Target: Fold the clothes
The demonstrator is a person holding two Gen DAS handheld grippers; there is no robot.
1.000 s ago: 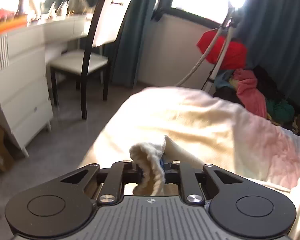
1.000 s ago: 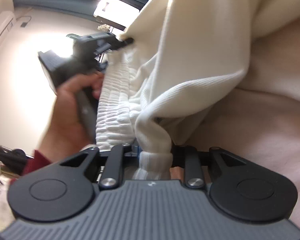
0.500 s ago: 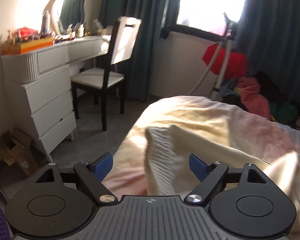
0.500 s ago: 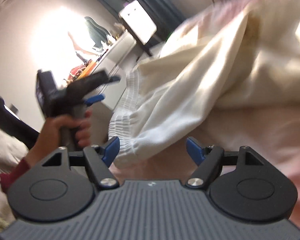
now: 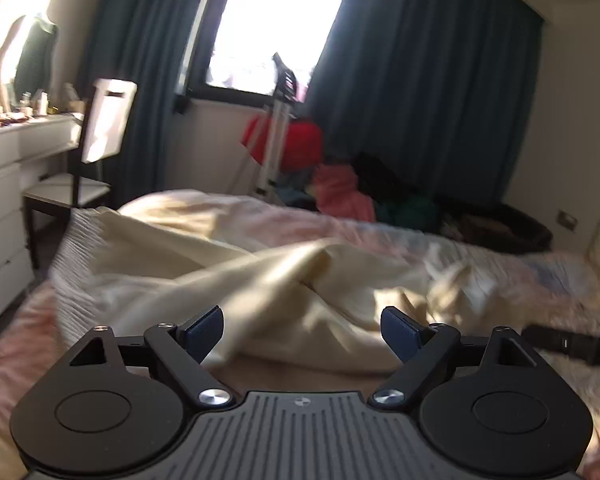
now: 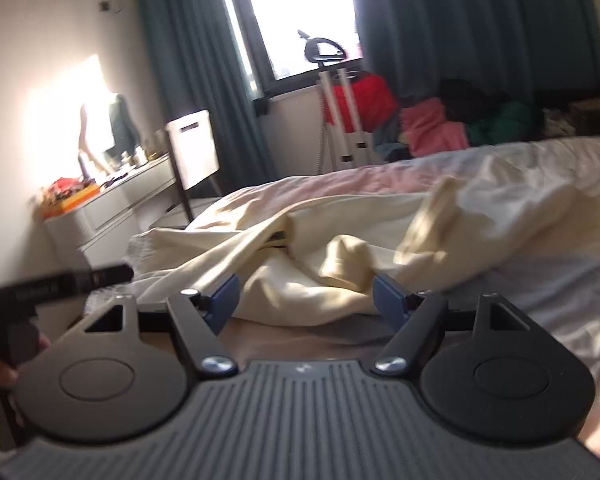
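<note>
Lying crumpled on bed [image 5: 500, 264]: cream garment [image 5: 228, 276], ribbed hem toward bed's left edge, folds bunched at centre. Left gripper [image 5: 302, 330] hovered just short of garment, jaws spread wide, nothing between pads. Right gripper [image 6: 302, 298] likewise held jaws apart and empty, garment's near fold lying just beyond blue pads [image 6: 386, 294]. Background: white dresser [image 6: 112, 208], chair [image 6: 192, 152], dark curtains [image 5: 420, 80], heap of coloured clothes [image 6: 432, 124] beside window.
</note>
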